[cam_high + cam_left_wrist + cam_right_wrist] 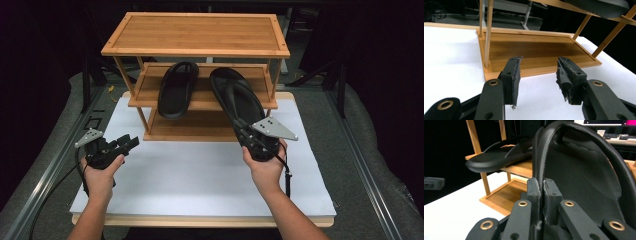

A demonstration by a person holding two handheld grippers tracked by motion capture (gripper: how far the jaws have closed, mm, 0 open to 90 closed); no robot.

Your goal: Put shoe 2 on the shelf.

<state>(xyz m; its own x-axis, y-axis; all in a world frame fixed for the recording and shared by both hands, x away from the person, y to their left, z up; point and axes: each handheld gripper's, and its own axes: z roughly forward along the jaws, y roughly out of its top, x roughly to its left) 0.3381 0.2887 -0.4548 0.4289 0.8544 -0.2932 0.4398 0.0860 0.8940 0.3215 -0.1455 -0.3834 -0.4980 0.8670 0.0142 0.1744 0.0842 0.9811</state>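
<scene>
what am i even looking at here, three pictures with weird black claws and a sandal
A person sits at a table and holds a hand-operated gripping tool in each hand; there is no robot.

The high view looks down from above. The other two come from cameras riding on each tool, looking along its black jaws.

On the white board stands a bamboo shoe rack with three shelves. One black flip-flop lies on the middle shelf.

The right tool is shut on the edge of the second flip-flop, at its heel end, holding it in front of the middle shelf. In the right gripper view, the sole rises just past the closed jaws.

The left tool is open and holds nothing, facing the rack's bottom shelf.
</scene>
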